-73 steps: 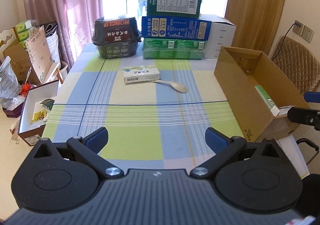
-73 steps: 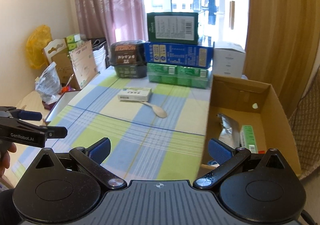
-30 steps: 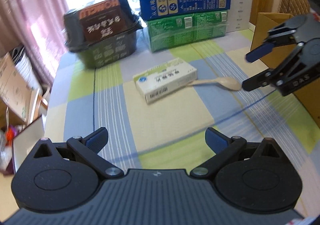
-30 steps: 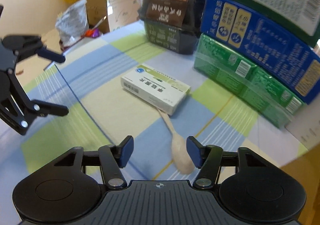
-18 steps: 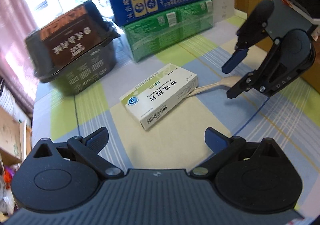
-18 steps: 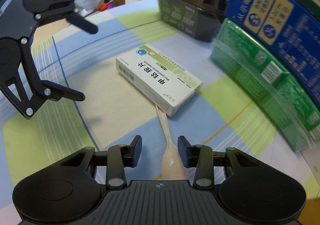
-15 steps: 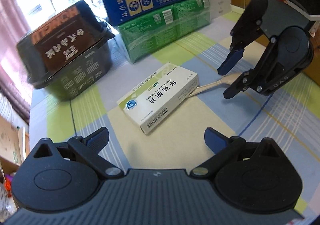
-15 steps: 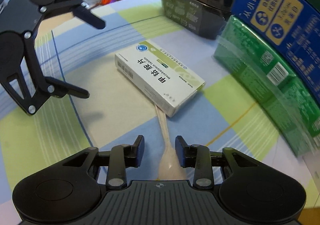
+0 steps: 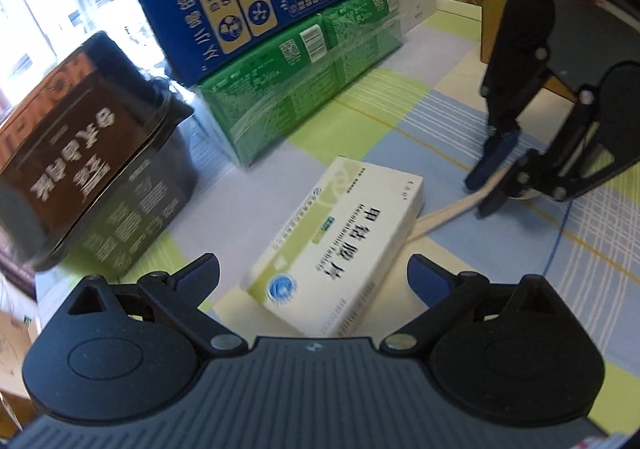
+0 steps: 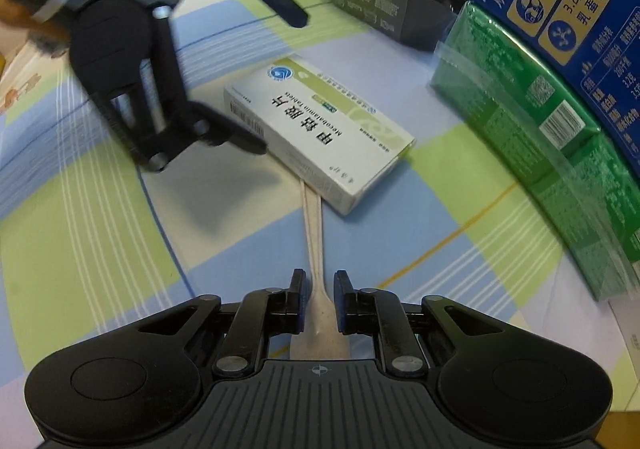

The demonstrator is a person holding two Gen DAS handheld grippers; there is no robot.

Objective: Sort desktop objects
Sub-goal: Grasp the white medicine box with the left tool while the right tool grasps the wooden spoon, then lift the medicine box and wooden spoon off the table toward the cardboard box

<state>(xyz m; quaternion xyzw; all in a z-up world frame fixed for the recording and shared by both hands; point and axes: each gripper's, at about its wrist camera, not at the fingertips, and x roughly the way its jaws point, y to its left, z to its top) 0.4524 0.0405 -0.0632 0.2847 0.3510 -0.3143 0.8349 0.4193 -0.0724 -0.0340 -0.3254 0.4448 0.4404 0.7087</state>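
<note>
Right claw (image 10: 319, 299) newly down around spoon (image 10: 316, 249)

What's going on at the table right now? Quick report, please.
Right tongs just closed on the spoon. Left tongs open around the medicine box. Spoon handle tucked under the box.

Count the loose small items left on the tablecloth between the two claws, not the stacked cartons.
2. A white medicine box lies flat mid-table, and a pale spoon has its handle tip tucked under the box and its bowl end inside the right claw. Others may be hidden outside these views.
</note>
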